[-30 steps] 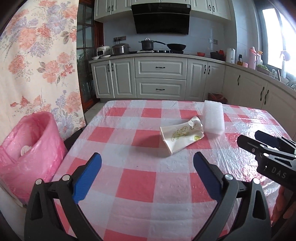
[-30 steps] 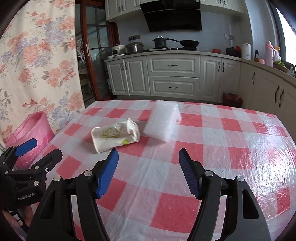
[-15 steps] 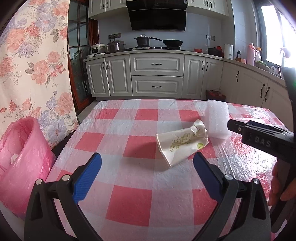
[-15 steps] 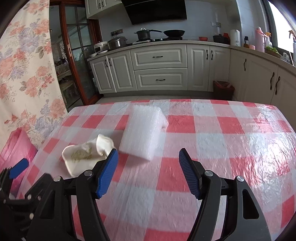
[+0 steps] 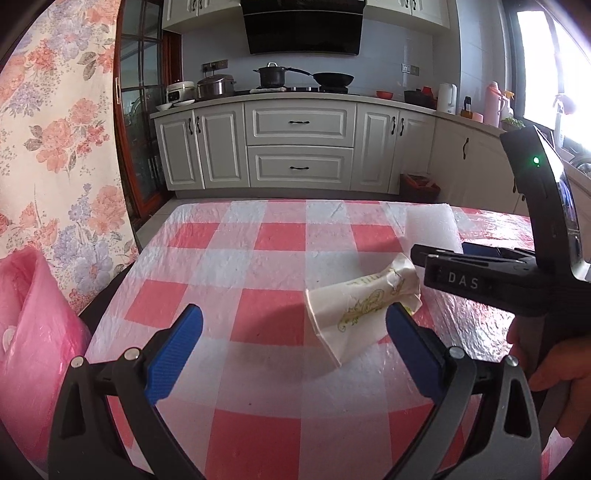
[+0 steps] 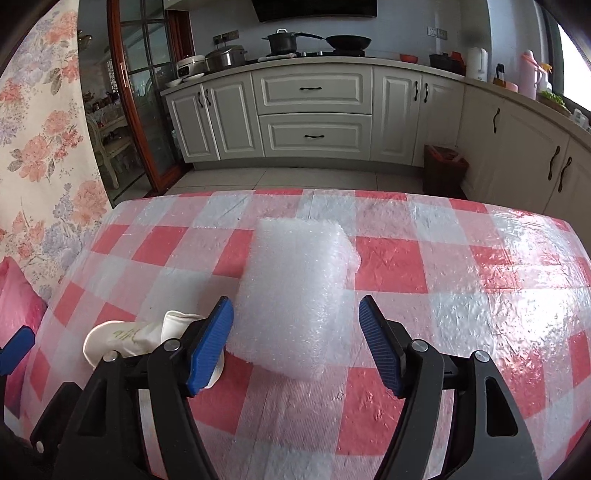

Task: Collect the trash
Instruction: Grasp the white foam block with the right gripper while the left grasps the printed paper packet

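A table [image 5: 280,236] with a red-and-white checked cover stands before white kitchen cabinets [image 5: 299,147]. Above the cabinets, on the stove, sit a black pot [image 5: 272,75] and a frying pan [image 5: 332,78], with a black range hood [image 5: 303,26] higher up. A floral curtain [image 5: 59,140] hangs left of the cabinets.

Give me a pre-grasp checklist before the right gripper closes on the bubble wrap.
1. Right gripper open: ok.
2. Bubble wrap lined up between its blue pads: ok.
3. Pads down at the wrap's level: cannot tell.
4. Crushed paper cup out of the right gripper's closing path: not ok, it sits right by the left pad.
5. Left gripper open and empty, facing the cup: ok.
6. Pink trash bag open, beside the table's left edge: ok.
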Tool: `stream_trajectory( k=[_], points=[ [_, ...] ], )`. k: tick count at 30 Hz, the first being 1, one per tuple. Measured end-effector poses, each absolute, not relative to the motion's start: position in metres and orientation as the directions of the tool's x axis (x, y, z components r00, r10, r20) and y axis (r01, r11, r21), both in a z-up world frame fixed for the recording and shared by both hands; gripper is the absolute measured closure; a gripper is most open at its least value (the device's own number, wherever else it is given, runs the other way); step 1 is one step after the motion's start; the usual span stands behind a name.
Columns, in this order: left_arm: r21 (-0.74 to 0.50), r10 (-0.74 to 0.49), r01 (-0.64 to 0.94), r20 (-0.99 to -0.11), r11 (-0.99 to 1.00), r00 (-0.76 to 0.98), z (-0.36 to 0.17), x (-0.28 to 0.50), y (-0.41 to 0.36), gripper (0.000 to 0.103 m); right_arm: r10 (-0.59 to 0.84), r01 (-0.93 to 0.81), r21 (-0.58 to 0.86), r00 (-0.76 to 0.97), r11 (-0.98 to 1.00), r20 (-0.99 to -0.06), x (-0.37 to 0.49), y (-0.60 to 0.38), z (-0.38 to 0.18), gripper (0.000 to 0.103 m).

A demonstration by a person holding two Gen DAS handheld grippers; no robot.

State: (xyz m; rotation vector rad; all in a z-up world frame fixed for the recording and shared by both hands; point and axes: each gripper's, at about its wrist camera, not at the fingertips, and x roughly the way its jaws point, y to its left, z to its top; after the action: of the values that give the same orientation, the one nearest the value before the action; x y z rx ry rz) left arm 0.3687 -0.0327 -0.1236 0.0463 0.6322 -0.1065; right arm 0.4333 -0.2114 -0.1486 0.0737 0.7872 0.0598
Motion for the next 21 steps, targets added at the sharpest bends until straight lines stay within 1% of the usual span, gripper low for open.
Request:
stream_trajectory(
  k=[3,5,10,15,21],
  points=[
    [0.019,-0.088,0.123,-0.596,0.992,0.798,-0.124,0.375,-0.036,0.007,0.088,-0.050,0.074,0.701,0.996,-0.708,0.433,-0.210,-0.149,0.038],
    [0.020,-0.089,0.125,-0.595,0.992,0.799,-0.124,0.379,-0.037,0.007,0.129,-0.083,0.099,0.696,0.992,-0.706,0.430,-0.213,-0.147,0.049],
    [0.027,-0.099,0.143,-0.594,0.989,0.799,-0.121,0.393,-0.046,0.007,0.127,-0.074,0.105,0.703,0.992,-0.700,0.415,-0.231,-0.145,0.051],
    [0.044,-0.136,0.200,-0.595,0.979,0.792,-0.115,0.412,-0.066,0.007,0.119,-0.043,0.127,0.709,0.991,-0.695,0.390,-0.256,-0.145,0.051],
    [-0.013,-0.214,0.277,-0.671,0.961,0.710,-0.131,0.426,-0.083,0.008,0.112,-0.010,0.151,0.718,0.989,-0.687,0.365,-0.279,-0.148,0.051]
  ],
)
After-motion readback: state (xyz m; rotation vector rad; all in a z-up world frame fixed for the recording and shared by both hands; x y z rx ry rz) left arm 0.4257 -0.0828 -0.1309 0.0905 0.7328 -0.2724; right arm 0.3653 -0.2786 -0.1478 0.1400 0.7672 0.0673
